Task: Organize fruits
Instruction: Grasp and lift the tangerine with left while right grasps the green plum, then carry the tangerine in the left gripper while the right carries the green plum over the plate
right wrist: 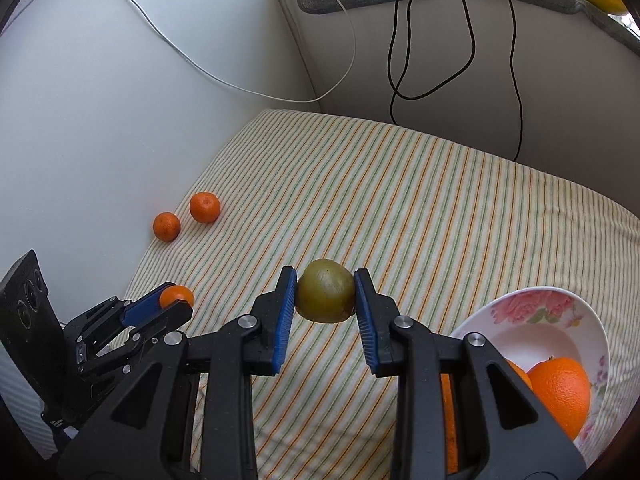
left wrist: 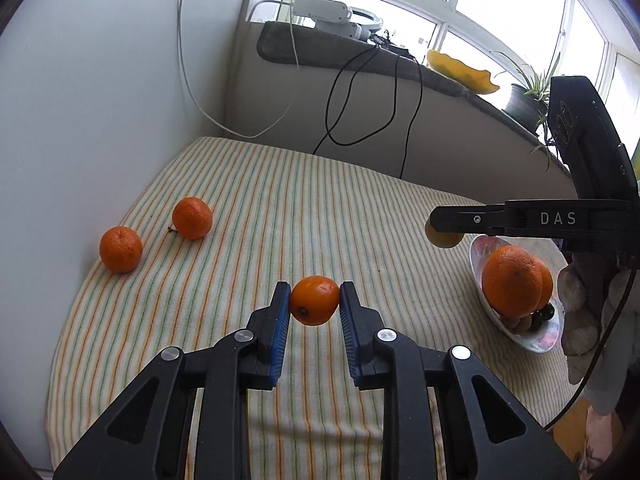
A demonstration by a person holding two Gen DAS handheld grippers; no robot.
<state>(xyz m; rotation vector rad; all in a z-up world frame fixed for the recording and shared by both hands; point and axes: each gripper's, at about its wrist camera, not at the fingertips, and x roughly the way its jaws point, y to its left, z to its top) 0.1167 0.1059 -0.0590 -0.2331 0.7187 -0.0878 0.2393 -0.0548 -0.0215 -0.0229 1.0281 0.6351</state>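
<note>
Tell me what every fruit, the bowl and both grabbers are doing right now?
left gripper: shut on the small orange fruit
small orange fruit: held above the cloth
right gripper: shut on the green fruit
green fruit: held above the cloth
two tangerines: lying loose on the striped cloth, apart from each other
floral bowl: tilted, holding big oranges
</note>
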